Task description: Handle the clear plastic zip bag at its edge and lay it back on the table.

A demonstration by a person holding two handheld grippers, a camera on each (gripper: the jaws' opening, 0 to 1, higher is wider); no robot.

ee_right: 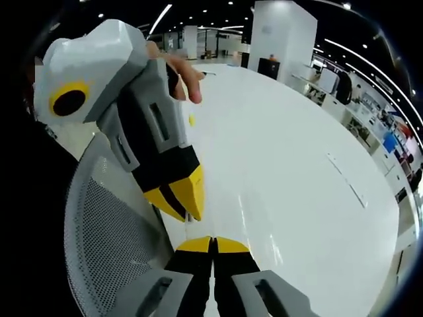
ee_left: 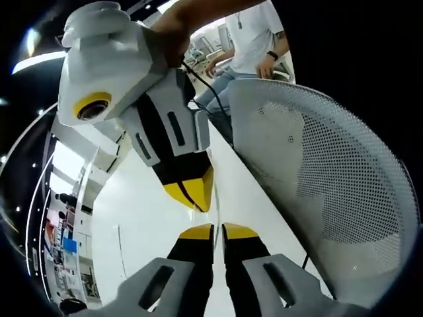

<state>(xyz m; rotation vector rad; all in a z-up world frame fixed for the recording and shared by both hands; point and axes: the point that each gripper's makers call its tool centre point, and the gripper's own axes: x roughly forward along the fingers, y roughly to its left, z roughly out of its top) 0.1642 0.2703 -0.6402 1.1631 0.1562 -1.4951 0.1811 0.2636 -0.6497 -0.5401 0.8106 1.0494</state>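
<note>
My left gripper (ee_left: 218, 231) rises from the bottom of the left gripper view with its yellow-tipped jaws pressed together. The right gripper (ee_left: 196, 195) comes down from the upper left, also shut, its tips almost meeting mine over the white table (ee_left: 132, 218). In the right gripper view my right gripper (ee_right: 213, 244) is shut at the bottom. The left gripper (ee_right: 182, 201), held by a hand (ee_right: 185, 76), points at it tip to tip. I cannot make out the clear zip bag between the tips in either view.
A white mesh chair back (ee_left: 330, 178) stands close to the table edge, and appears again as the chair back (ee_right: 112, 231) on the left. A person in a white shirt (ee_left: 254, 39) sits beyond it. Thin slots (ee_right: 347, 175) mark the glossy table (ee_right: 284, 152).
</note>
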